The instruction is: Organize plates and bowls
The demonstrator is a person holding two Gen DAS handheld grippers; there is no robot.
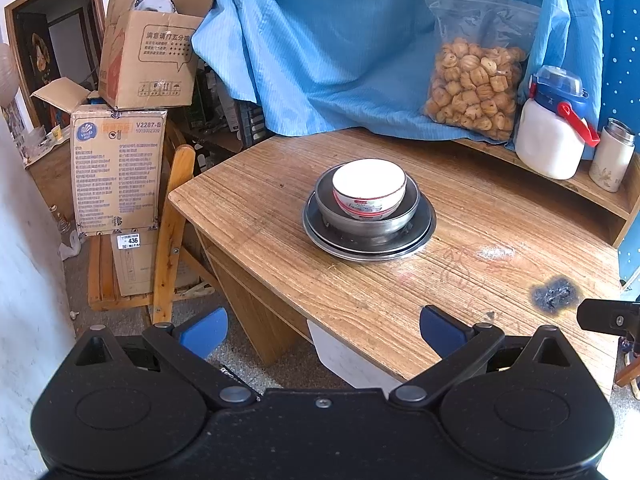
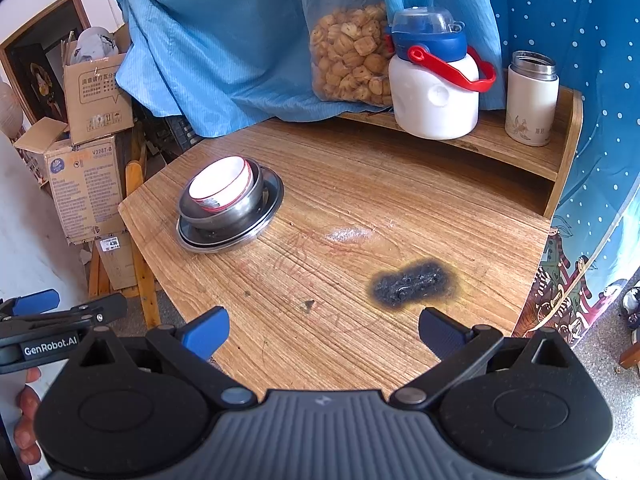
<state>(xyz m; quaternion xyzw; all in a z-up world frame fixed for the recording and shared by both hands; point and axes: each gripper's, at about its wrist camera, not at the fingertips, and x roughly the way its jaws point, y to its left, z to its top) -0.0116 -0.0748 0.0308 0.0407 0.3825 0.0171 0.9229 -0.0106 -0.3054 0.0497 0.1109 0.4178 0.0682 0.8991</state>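
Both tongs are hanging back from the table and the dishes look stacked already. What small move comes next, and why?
Probably none beyond holding both back. The white bowl sits nested in the steel bowl, which rests on the steel plates on the table. The left tongs and right tongs are open, empty and clear of the stack, so the stacking looks finished.

Underside of white bowl point(image 1: 369, 189) hidden inside steel bowl point(image 1: 366, 222); count of steel plates point(image 1: 368, 246) beneath not determinable. Print on bowl's band too small to read. Right gripper point(image 1: 608, 317) cut off by right edge in left wrist view, jaw state not visible there. Hand point(image 2: 27, 420) cut off at left edge of right wrist view. Lower part of snack bag point(image 2: 348, 52) hidden behind white jug point(image 2: 434, 100). Small print on lower cardboard box point(image 1: 118, 168) illegible.
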